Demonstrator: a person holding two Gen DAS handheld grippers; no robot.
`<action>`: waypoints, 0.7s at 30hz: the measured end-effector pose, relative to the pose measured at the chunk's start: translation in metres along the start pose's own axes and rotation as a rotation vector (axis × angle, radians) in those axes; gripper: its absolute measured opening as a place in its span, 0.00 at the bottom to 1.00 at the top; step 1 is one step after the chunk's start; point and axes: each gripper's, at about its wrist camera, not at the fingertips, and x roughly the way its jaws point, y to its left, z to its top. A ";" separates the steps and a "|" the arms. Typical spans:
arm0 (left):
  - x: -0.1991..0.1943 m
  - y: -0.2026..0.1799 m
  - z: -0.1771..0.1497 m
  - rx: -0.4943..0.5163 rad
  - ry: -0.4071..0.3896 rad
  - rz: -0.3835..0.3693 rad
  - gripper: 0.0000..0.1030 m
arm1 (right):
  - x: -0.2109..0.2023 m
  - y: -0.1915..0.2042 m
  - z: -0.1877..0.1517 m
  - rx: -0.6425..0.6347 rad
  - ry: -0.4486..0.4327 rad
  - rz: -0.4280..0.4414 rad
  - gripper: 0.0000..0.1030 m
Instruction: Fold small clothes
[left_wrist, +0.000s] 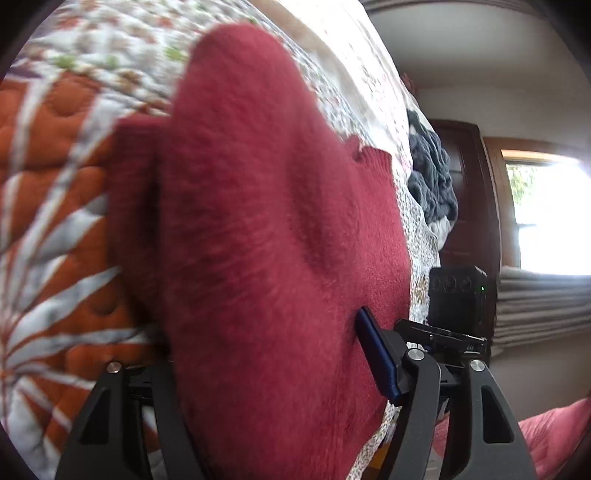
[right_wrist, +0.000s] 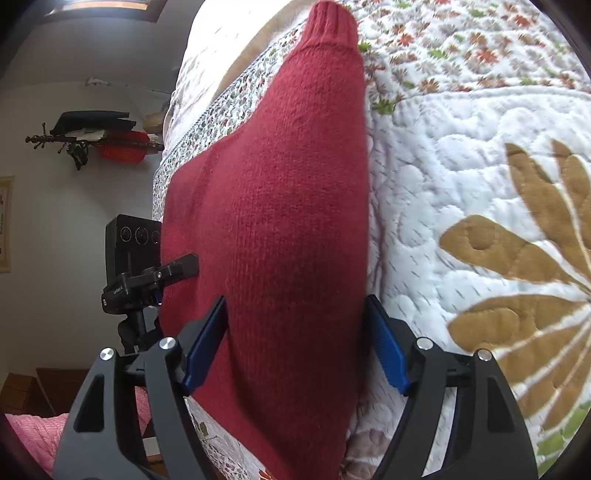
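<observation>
Both handheld tools look alike: the left gripper (left_wrist: 280, 369) and the right gripper (right_wrist: 295, 343) each have matte black plastic arms with triangular cut-outs, round silver screws at the pivots, flat blue pads (right_wrist: 207, 343) lining the fingers, and a boxy black camera block beside them.

Bright window (left_wrist: 550, 214), dark wooden door (left_wrist: 461, 192)

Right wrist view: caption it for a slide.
Open right claw straddles a red knit sweater on a floral quilt.
</observation>
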 end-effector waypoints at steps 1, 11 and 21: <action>0.002 -0.002 0.001 0.001 0.002 0.000 0.66 | 0.001 0.000 0.000 0.002 0.002 0.003 0.73; -0.003 -0.007 -0.013 0.011 -0.060 0.004 0.42 | -0.002 -0.003 -0.003 -0.016 -0.021 0.030 0.53; -0.014 -0.022 -0.030 0.038 -0.113 -0.024 0.38 | -0.028 -0.004 -0.012 -0.013 -0.040 0.059 0.46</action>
